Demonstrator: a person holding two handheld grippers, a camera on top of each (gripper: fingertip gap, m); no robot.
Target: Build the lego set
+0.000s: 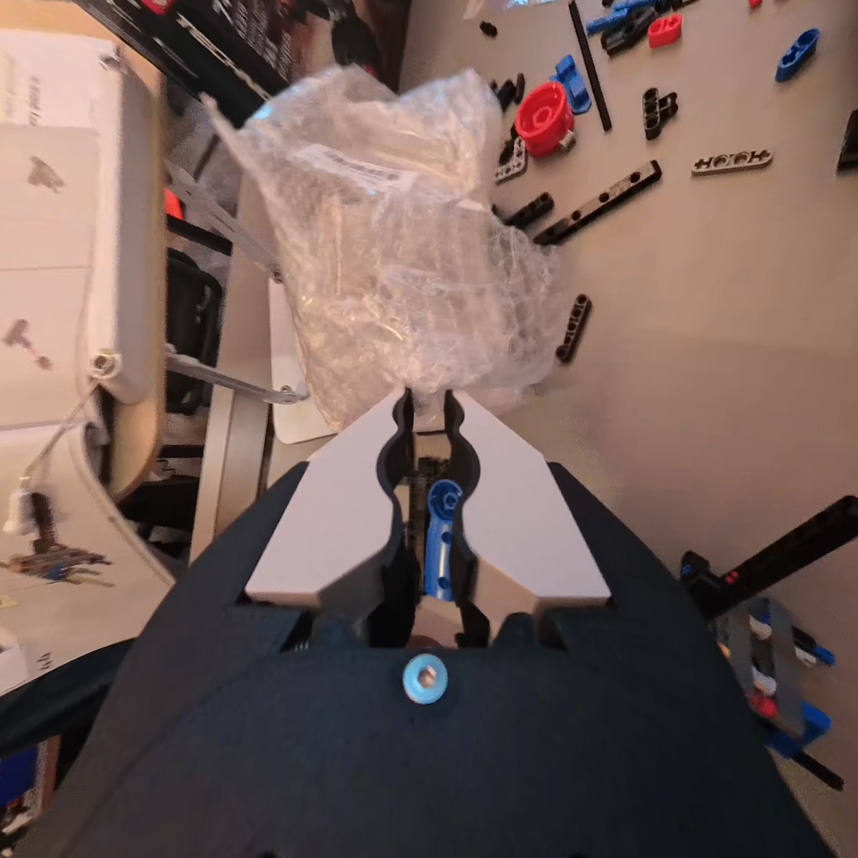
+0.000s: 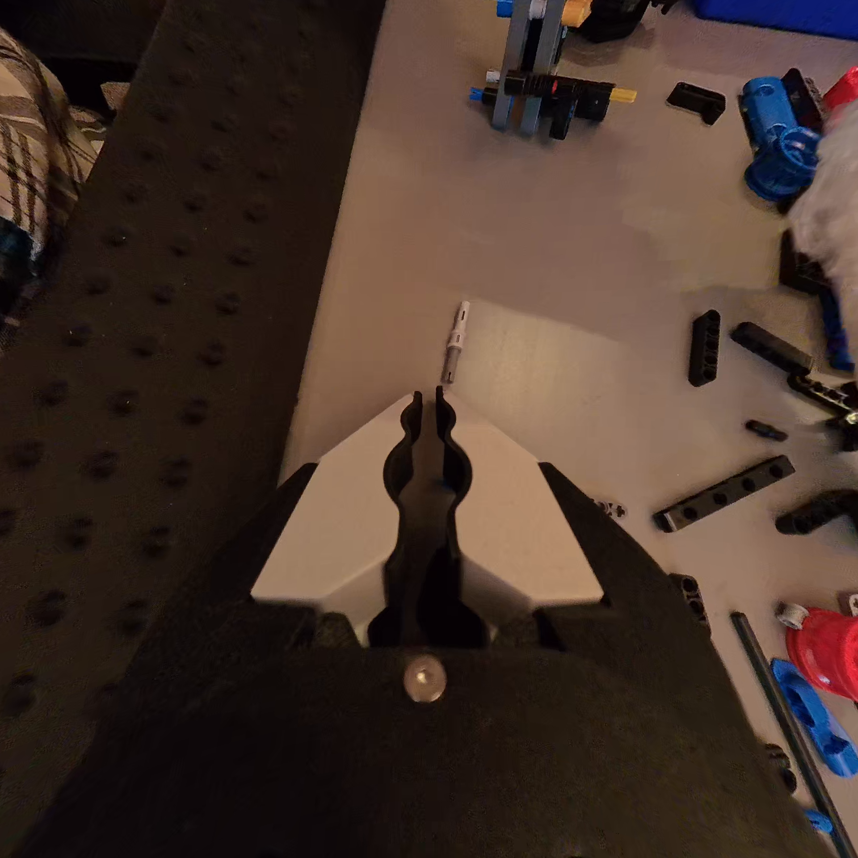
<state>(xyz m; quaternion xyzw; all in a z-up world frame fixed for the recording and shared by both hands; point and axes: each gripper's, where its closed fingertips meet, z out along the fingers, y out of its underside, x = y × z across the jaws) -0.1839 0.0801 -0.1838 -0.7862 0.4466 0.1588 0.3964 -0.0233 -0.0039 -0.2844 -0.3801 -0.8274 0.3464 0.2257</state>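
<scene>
Lego parts lie loose on the table, right of both grippers' fingers, while a crinkled plastic bag is pinched at the left gripper tips.

Right gripper is nearly closed on nothing, a grey pin just beyond its tips. Risk: the thin bag could slip from the pinch, spilling anything inside. Blur hides whether it holds anything; a blue piece shows between the left fingers, grip unclear.

Both wrist views look steeply down past their own jaws, close above the pale bench. The left view faces a crumpled clear plastic bag; the right faces the bench's near edge. Both show the red round piece and the long black axle.
</scene>
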